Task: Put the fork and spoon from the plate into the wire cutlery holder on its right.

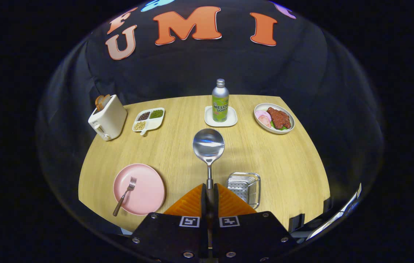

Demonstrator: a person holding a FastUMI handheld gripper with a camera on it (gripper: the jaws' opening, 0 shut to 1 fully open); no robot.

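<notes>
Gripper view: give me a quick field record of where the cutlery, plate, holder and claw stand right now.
claw: shut on the spoon's handle
spoon: held up, bowl ahead of the fingers, above the table
fork: lying on the pink plate, handle over the near rim
wire cutlery holder: right of the plate, beside the fingers, nothing seen in it
done: neither piece in the holder yet

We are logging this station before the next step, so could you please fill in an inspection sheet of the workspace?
Surface: wooden table, dry.
Job's things: spoon held off the table; fork on pink plate; wire cutlery holder right of it.
Clutter: toaster, divided dish, soda bottle on coaster, food plate.
Grippers: gripper shut on spoon handle.
Cables: nothing seen.
Surroundings: black cloth wall.
</notes>
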